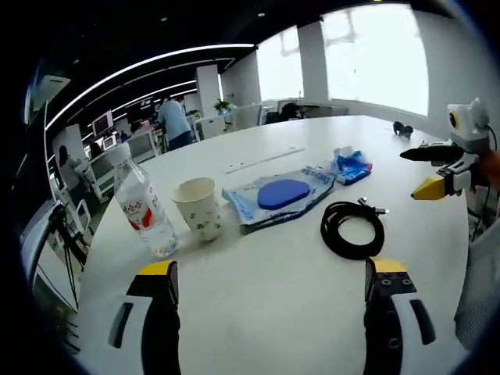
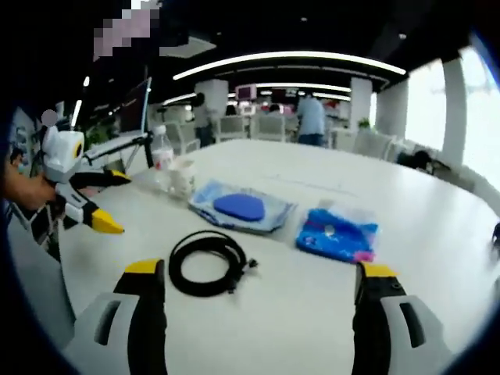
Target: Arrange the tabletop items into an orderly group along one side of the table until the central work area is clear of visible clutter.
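Clutter sits mid-table (image 1: 297,328): a coiled black cable (image 1: 353,228) at 12 o'clock from the left gripper (image 1: 273,293), a bagged blue disc (image 1: 283,194) beyond it, a paper cup (image 1: 198,207) and water bottle (image 1: 144,208) at 10 o'clock, a blue packet (image 1: 349,166) at 1 o'clock. Both the left gripper and the right gripper (image 2: 258,293) hold nothing, jaws spread wide.

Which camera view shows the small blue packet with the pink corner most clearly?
The right gripper view: the small blue packet lies near and unobstructed, just ahead of the open right gripper. In the left gripper view the same packet is farther away and smaller, beyond the flat blue pouch.
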